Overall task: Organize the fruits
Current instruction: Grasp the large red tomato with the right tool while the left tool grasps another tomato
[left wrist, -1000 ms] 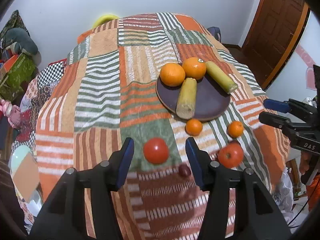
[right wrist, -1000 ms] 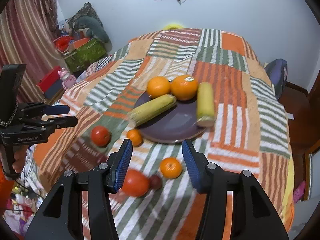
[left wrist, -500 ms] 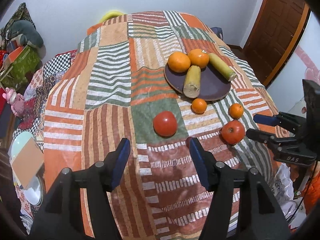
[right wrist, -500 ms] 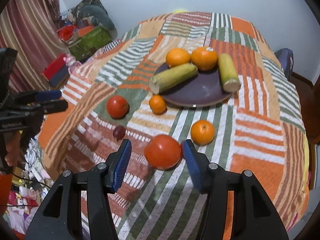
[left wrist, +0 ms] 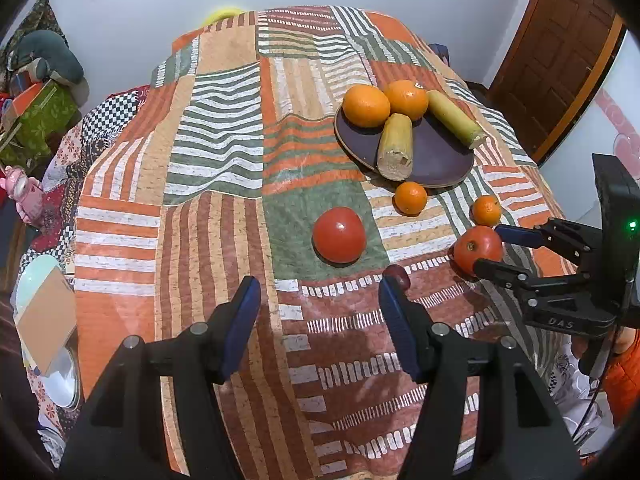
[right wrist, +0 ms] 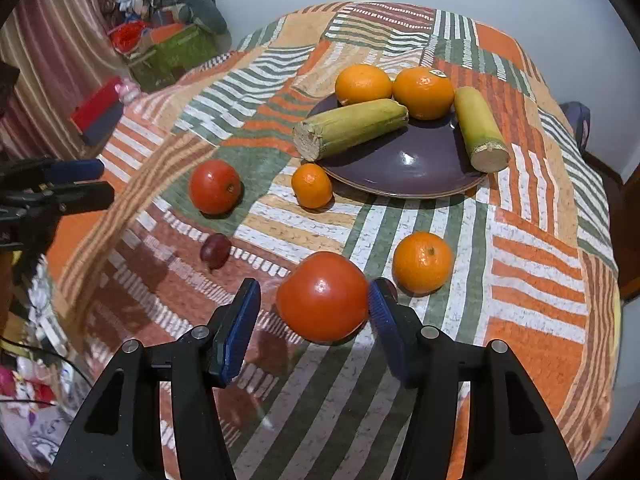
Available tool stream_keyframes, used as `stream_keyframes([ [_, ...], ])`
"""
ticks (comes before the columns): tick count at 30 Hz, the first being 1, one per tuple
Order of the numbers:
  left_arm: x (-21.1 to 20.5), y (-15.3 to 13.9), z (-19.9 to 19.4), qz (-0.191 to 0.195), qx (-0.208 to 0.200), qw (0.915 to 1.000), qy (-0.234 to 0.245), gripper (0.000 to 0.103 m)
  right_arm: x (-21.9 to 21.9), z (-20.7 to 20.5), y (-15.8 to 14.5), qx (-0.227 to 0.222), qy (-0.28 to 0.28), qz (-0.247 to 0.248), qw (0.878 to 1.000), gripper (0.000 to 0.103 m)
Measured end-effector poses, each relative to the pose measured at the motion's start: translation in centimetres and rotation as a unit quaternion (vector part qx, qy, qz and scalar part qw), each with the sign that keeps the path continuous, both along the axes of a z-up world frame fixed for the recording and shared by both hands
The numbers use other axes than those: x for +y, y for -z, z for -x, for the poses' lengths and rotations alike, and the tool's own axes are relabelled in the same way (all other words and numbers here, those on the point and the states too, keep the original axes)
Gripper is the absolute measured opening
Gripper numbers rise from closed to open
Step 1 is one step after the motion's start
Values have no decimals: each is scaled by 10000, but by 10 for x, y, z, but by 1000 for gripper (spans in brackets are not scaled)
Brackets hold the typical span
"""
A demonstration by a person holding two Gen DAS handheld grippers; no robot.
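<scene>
Nearest me, the right gripper (right wrist: 314, 310) has its jaws spread wide around a big tomato (right wrist: 323, 296) lying on the striped cloth (right wrist: 520, 264); the right pad (right wrist: 380, 312) looks to be touching the tomato's side, while the left pad sits clear of it, so nothing is clamped. The left gripper (left wrist: 320, 308) hangs wide too, holding nothing, with bare cloth between its pads. A small dark grape (right wrist: 215, 250) lies just by its right fingertip.

A little further on, a second tomato (left wrist: 339, 234) rests alone on a green patch. A small mandarin (right wrist: 422, 262) sits just beyond the big tomato, and another mandarin (right wrist: 311, 185) lies right against the near edge of the plate (right wrist: 400, 168).

On that dark plate are two corn pieces: one (right wrist: 352, 128) pointing its cut end toward the grippers, the other (right wrist: 480, 134) along the right edge, overhanging the rim. Behind them, two oranges (right wrist: 363, 83) sit side by side at the far rim.

Past the cloth stands a wooden door (left wrist: 556, 56).
</scene>
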State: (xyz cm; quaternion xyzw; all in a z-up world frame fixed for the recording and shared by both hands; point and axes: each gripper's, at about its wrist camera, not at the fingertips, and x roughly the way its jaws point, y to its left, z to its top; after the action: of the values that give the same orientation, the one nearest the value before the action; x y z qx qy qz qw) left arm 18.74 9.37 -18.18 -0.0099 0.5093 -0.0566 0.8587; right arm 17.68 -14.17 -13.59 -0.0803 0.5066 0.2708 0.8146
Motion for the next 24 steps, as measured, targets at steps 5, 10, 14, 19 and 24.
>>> stream_keyframes([
  [5,-1,7,-4,8,82,10000,8,61,2,-2,8,-21,-50,139,9999,50],
  [10,0,15,-15,54,183,9998,-42,61,1,-3,4,26,-94,14,10000,49],
  [14,-4,20,-26,140,225,9996,-6,61,-2,-6,-4,42,-86,-214,9997,49],
  [19,-14,35,-47,117,319,9994,97,61,-5,-14,-16,-9,-39,-410,9992,49],
  [24,-18,50,-64,168,453,9987,179,61,-12,-20,-21,-14,53,-512,9987,49],
])
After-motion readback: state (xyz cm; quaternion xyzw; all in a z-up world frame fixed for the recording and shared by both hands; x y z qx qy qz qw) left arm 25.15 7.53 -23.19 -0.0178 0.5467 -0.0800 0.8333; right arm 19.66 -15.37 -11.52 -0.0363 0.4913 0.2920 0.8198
